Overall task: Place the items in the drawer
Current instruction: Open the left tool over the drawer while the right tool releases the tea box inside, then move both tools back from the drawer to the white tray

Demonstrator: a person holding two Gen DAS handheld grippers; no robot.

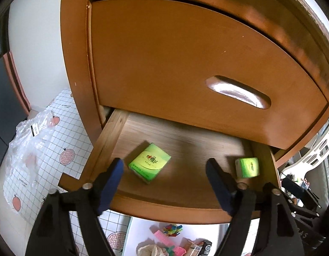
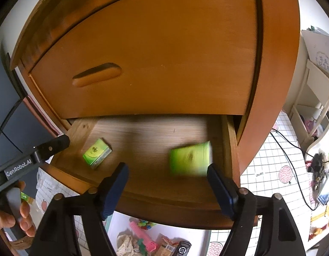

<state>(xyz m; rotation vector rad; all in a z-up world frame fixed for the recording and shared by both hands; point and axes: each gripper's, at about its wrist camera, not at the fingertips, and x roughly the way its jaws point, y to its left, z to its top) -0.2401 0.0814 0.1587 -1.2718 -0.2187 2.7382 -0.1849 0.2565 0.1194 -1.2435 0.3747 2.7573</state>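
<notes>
Black-framed, blue-padded left gripper fills the lower edge of the left wrist view, jaws spread wide with nothing between them. The right gripper stands equally spread in its own view, gripping nothing.

Just beyond the left pads, the pulled-out lower wooden drawer holds a green tissue pack lying flat at centre frame, its long axis running from lower right to upper left.

A second green tissue pack, motion-blurred, sits near the drawer's right wall, just beyond the right gripper; its axis cannot be told.

Farther up, the closed upper drawer front fills the frame.
</notes>
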